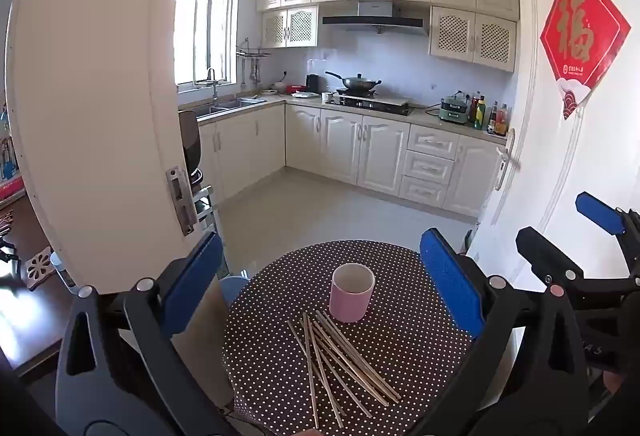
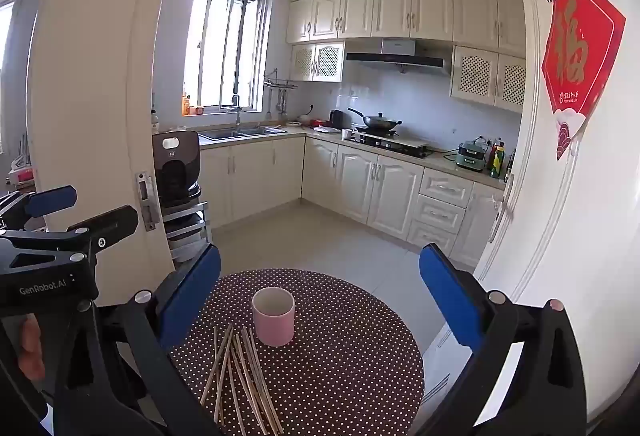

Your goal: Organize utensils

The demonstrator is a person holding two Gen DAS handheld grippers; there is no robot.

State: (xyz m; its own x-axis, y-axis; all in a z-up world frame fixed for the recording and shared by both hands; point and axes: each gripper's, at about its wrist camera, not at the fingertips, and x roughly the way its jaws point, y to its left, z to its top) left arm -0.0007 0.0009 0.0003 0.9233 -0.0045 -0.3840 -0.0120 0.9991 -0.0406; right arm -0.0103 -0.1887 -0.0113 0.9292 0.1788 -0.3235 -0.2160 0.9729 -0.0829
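Observation:
A pink cup (image 1: 351, 292) (image 2: 273, 316) stands upright near the middle of a small round table (image 1: 400, 276) (image 2: 352, 348) with a dark polka-dot cloth. Several metal chopsticks (image 1: 340, 360) (image 2: 240, 376) lie loose and crossed on the cloth just in front of the cup. My left gripper (image 1: 320, 284) hovers above the table's near side, open, with nothing between its blue pads. My right gripper (image 2: 320, 300) hovers likewise, open and empty. Each gripper shows at the edge of the other's view, the right gripper (image 1: 560, 236) beside the left gripper (image 2: 84, 211).
The table stands in a doorway between a white door frame (image 1: 100, 115) on the left and an open white door (image 1: 560, 155) on the right. Beyond lies a kitchen with tiled floor (image 1: 320, 203), cabinets, sink and stove. A dark wooden table (image 1: 24, 276) is at far left.

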